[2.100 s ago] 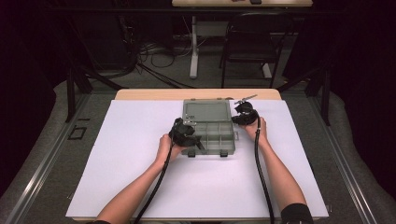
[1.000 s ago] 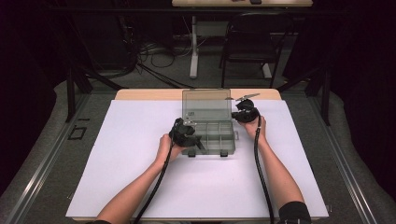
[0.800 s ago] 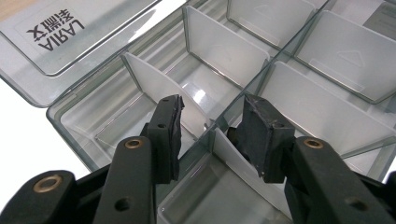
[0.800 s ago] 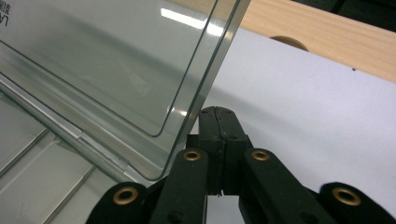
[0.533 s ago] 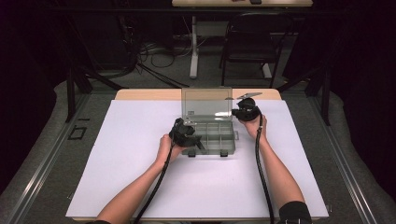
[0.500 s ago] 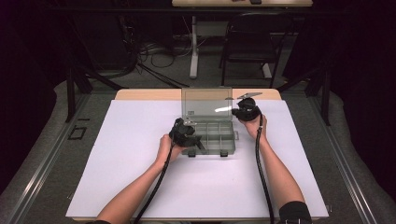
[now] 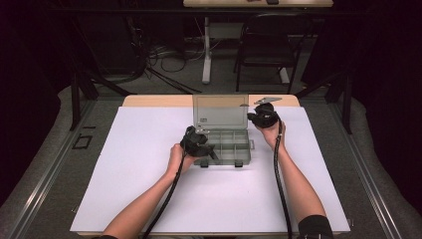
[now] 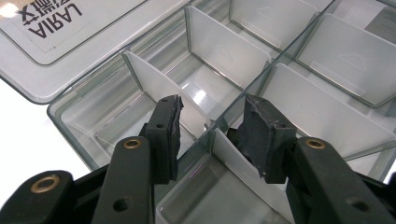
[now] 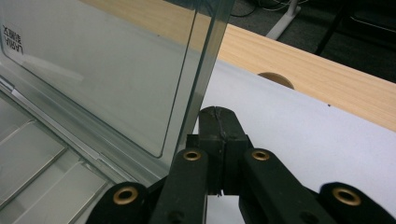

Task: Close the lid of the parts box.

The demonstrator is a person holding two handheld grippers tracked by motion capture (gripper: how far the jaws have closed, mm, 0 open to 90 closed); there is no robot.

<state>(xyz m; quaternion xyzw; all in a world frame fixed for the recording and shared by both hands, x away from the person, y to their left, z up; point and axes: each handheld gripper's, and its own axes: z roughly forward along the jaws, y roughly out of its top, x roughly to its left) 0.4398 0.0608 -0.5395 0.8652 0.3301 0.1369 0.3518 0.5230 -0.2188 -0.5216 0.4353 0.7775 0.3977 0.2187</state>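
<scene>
A large white sheet [image 7: 124,174] covers most of the light wooden table [image 7: 149,100], whose far edge shows as a bare strip. Near the far middle of the sheet sits a clear grey-tinted plastic organiser box [image 7: 225,147], divided into compartments by thin white partitions [image 8: 161,86]. Its transparent hinged lid [image 7: 220,110] stands upright at the box's far side; in the right gripper view the lid [image 9: 107,70] rises as a pane with a small printed label in its corner.

The left gripper [image 7: 203,149] rests at the box's near-left corner. In the left gripper view the left gripper [image 8: 212,123] has its black jaws partly open, straddling the rim and a dividing wall of the tray; the pads do not visibly press on either, so it holds nothing.

The right gripper [image 7: 258,117] sits just beside the lid's right edge. In the right gripper view the right gripper [image 9: 219,122] has its jaws pressed fully together with nothing between them, the closed tip against or just beside the lid's edge; which, I cannot tell.
</scene>
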